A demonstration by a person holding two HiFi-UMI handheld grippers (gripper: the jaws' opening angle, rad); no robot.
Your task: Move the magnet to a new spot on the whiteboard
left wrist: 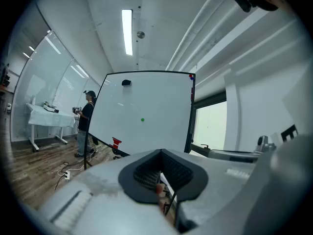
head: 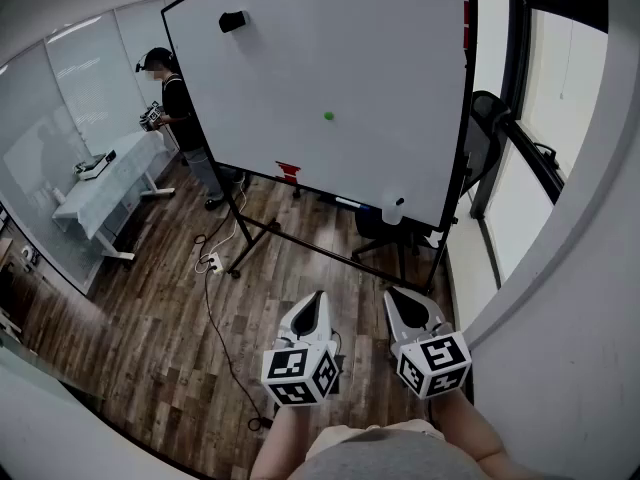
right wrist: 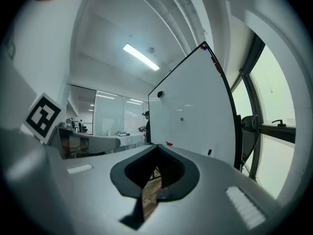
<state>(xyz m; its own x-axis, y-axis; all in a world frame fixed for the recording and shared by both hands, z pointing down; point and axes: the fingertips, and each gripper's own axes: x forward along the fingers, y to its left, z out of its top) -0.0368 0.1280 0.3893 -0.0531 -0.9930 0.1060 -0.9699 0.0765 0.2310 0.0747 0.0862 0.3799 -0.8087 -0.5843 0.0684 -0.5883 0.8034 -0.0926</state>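
Note:
A small green magnet [head: 329, 116] sticks near the middle of the large whiteboard [head: 380, 58], which stands on a wheeled frame across the room. The same magnet shows as a green dot in the left gripper view [left wrist: 142, 120] and in the right gripper view [right wrist: 182, 119]. My left gripper [head: 317, 299] and right gripper [head: 393, 294] hang side by side low in the head view, well short of the board, pointing toward it. Both have their jaws together with nothing between them, as the left gripper [left wrist: 160, 153] and right gripper [right wrist: 156, 149] show up close.
A black eraser [head: 232, 21] sits at the board's upper left and a red object [head: 288, 172] at its lower edge; a white bottle [head: 394, 209] stands on the tray. A person [head: 182, 108] stands by a white table [head: 110, 183] at the left. Cables [head: 213, 265] cross the wood floor. A black chair [head: 484, 133] is behind the board.

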